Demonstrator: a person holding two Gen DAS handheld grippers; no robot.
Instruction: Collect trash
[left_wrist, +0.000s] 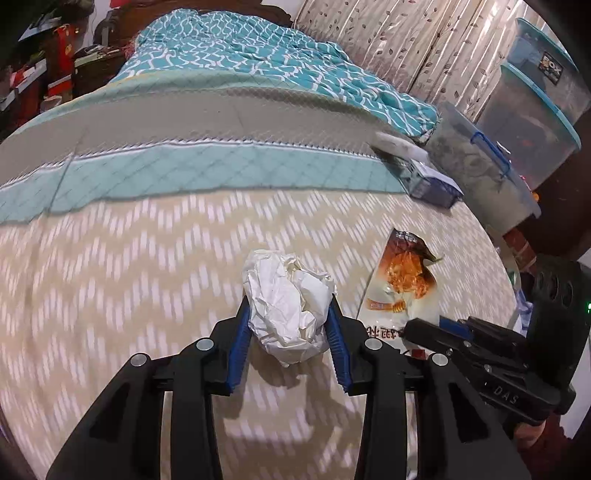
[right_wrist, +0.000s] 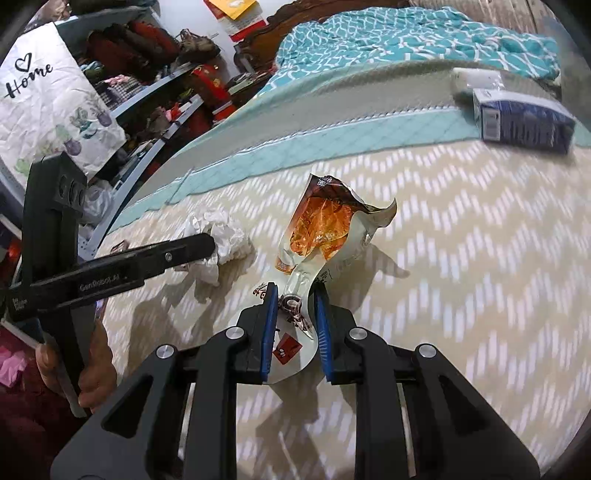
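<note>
My left gripper (left_wrist: 289, 308) is shut on a crumpled white paper ball (left_wrist: 288, 302), held just above the chevron bedspread. The ball also shows in the right wrist view (right_wrist: 221, 240), with the left gripper (right_wrist: 207, 243) around it. My right gripper (right_wrist: 295, 295) is shut on the lower part of an empty orange-and-white snack bag (right_wrist: 321, 229), which bends upward from the jaws. The bag also shows in the left wrist view (left_wrist: 402, 280), with the right gripper (left_wrist: 413, 325) at its near end.
A blue-and-white carton (right_wrist: 524, 120) and a white roll (right_wrist: 476, 79) lie on the bed (left_wrist: 147, 240) at the far right. A teal blanket (left_wrist: 240, 48) is bunched at the head. Plastic storage bins (left_wrist: 532, 110) stand beside the bed. Cluttered shelves (right_wrist: 147, 92) are at left.
</note>
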